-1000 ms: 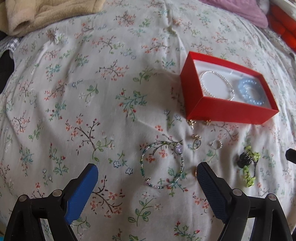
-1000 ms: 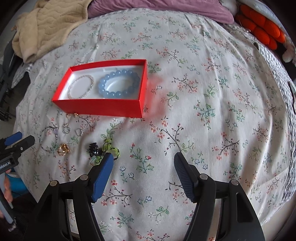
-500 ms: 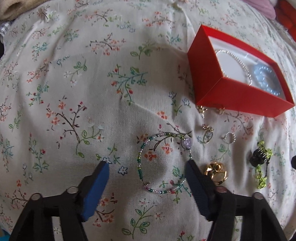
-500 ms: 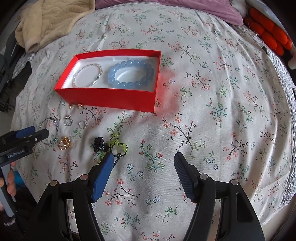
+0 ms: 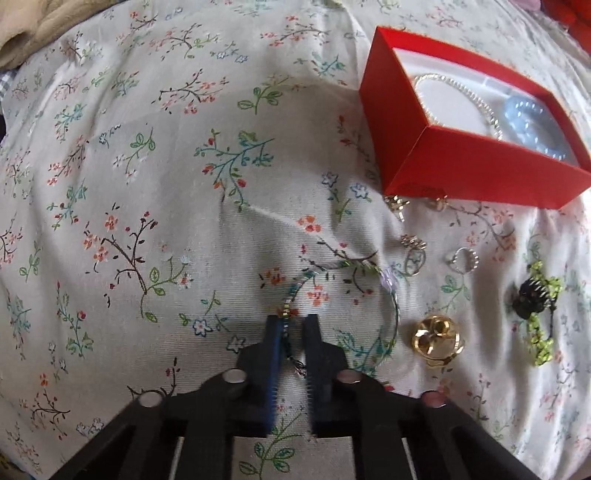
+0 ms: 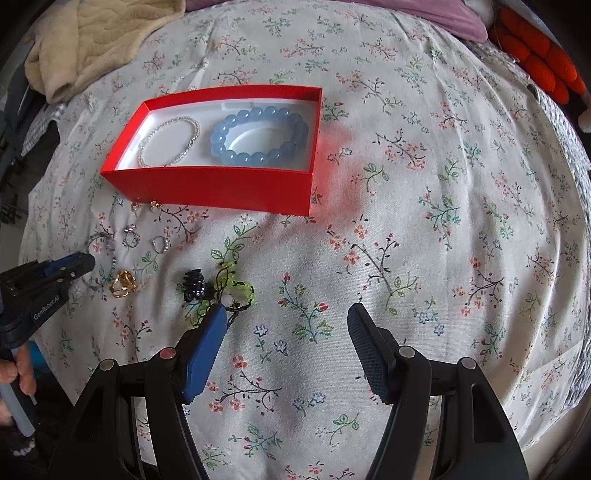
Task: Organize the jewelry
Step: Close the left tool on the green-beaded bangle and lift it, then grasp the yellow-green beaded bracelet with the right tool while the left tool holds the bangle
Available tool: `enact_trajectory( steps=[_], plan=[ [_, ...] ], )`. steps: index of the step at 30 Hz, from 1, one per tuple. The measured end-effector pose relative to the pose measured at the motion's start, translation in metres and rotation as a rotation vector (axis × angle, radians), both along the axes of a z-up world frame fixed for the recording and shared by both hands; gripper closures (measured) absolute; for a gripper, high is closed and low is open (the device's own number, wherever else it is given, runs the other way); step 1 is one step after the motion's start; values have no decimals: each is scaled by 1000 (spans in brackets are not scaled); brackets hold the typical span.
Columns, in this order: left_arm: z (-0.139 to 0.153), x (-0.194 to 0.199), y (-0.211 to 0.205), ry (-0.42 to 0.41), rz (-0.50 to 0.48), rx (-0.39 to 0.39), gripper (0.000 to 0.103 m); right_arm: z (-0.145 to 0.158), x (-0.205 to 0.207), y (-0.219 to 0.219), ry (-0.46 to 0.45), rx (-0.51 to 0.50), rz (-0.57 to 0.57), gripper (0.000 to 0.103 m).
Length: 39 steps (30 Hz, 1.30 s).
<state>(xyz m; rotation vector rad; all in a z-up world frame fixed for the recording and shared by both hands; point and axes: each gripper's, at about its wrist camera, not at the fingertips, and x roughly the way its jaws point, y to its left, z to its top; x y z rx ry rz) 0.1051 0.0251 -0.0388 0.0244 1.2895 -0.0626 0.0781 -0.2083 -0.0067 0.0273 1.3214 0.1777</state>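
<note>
The jaws of my left gripper (image 5: 291,319) are closing, and they pinch the left arc of a thin green-and-purple beaded wire bracelet (image 5: 395,314) that lies on the floral bedspread. To its right lie a gold ring (image 5: 437,341), two small silver rings (image 5: 465,260), earrings (image 5: 395,203) and a black clip with green beads (image 5: 532,299). The red box (image 6: 221,188) holds a pearl bracelet (image 6: 168,142) and a blue bead bracelet (image 6: 258,136). My right gripper (image 6: 286,310) stands open above the bedspread, right of the black clip (image 6: 195,286), with nothing in it.
A beige blanket (image 6: 92,44) lies at the back left, a purple pillow (image 6: 461,22) and an orange plush (image 6: 535,62) at the back right. The bed's edge drops off on the left, where a hand (image 6: 16,373) holds the left gripper's handle.
My left gripper came down to the bedspread and its jaws went from wide apart to shut on the beaded wire bracelet. The right gripper stayed open and drifted a little nearer the box.
</note>
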Motion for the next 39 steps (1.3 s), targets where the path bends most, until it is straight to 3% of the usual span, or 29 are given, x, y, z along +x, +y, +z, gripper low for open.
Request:
enact_trajectory(
  steps=[12,19,24,28,32,36,39],
  plan=[
    [30,-18,10,-83,-11,-43,103,-10,7,16,35,22,17,32],
    [30,-21,15,-78,-10,-50,103,-23,7,22,70,26,19,36],
    [29,-19,15,-75,-18,-52,103,-35,12,33,95,12,33,56],
    [26,-19,15,-65,-22,-42,103,-44,12,44,90,-29,54,61],
    [24,-18,16,-57,-20,-35,103,-45,8,57,56,-66,120,87],
    [25,-19,15,-60,-22,-39,103,-43,5,57,50,-54,122,100],
    [30,-20,14,-71,-27,-50,103,-33,2,53,33,-32,110,100]
  ],
)
